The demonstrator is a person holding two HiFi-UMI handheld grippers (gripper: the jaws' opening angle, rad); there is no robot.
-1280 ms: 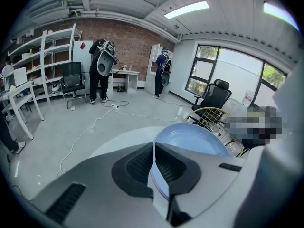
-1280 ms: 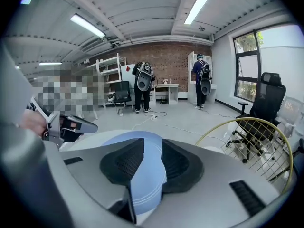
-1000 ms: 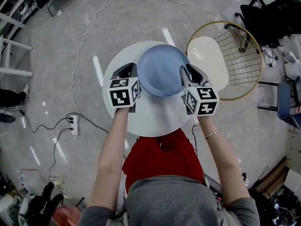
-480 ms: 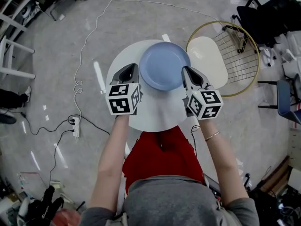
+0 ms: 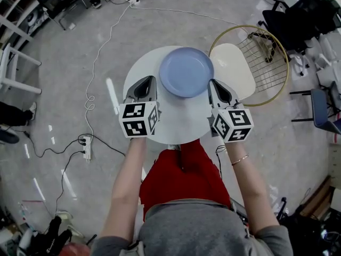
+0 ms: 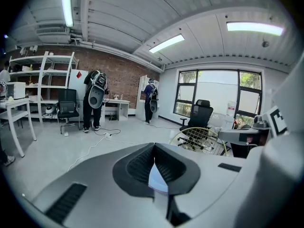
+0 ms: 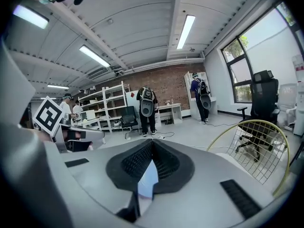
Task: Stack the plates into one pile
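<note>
A light blue plate [image 5: 186,72] lies on the far half of the round white table [image 5: 176,122]; I cannot tell whether more plates lie under it. My left gripper [image 5: 144,84] sits just left of and nearer than the plate, shut and empty. My right gripper [image 5: 218,87] sits to the plate's near right, clear of its rim; its jaws are closing to a shut stand with nothing between them. In the left gripper view the left gripper [image 6: 154,148] shows its tips together above a sliver of plate [image 6: 158,180]. The right gripper [image 7: 152,144] looks the same in its view.
A gold wire chair [image 5: 269,63] with a cream seat stands against the table's right side. Cables and a power strip [image 5: 84,144] lie on the floor to the left. Shelves, desks, office chairs and standing people are far off.
Both grippers have drawn back from the plate's sides toward the person. The plate, earlier flanked by the two grippers, now lies alone on the far part of the table.
</note>
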